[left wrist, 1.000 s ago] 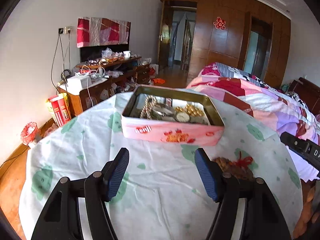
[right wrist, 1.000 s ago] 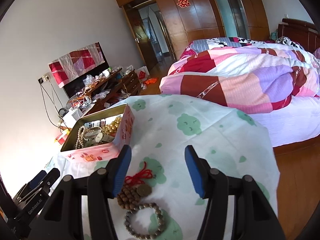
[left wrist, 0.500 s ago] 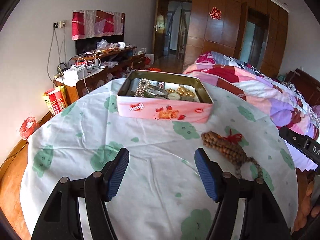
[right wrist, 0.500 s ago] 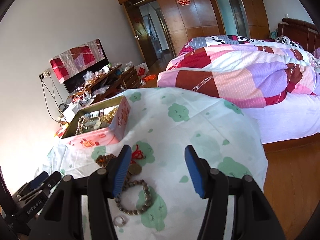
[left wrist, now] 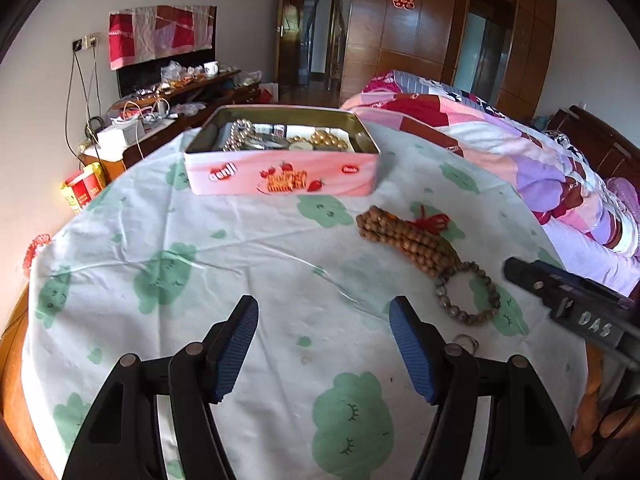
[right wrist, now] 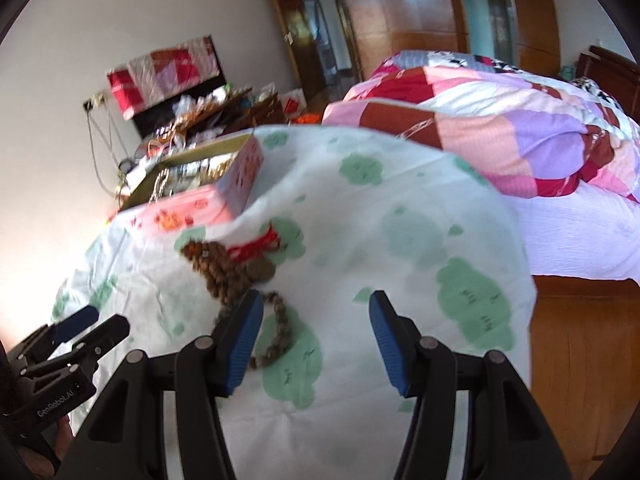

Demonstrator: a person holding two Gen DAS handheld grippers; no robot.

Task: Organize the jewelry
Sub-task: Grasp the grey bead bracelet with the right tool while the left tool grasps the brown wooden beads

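Hovering over the cloth-covered surface (left wrist: 168,248), the left hand-held gripper (left wrist: 323,344) has its blue pads spread wide with only bare cloth between them. Straight ahead of it, toward the far edge, stands the pink tin (left wrist: 282,178), lid off, holding a pearl strand, gold beads and other small pieces. Ahead and to the right of this gripper lies the brown bead strand (left wrist: 404,240) with its red knotted cord (left wrist: 430,222) on the far side. The grey bead bracelet (left wrist: 468,294) touches the near end of that strand, just right of the gripper's right finger. A small ring (left wrist: 466,342) sits beside that finger's outer edge, partly hidden by it.

The right hand-held gripper (right wrist: 316,340) also stands apart, gripping nothing. Its view is blurred. The brown bead strand (right wrist: 216,266) lies ahead and left of its left finger, and the grey bead bracelet (right wrist: 280,334) curls just inside that finger's pad; whether it touches the pad is unclear. The pink tin (right wrist: 208,200) is farther ahead on the left. A bed (right wrist: 500,128) with a patchwork quilt lies beyond the surface on the right.
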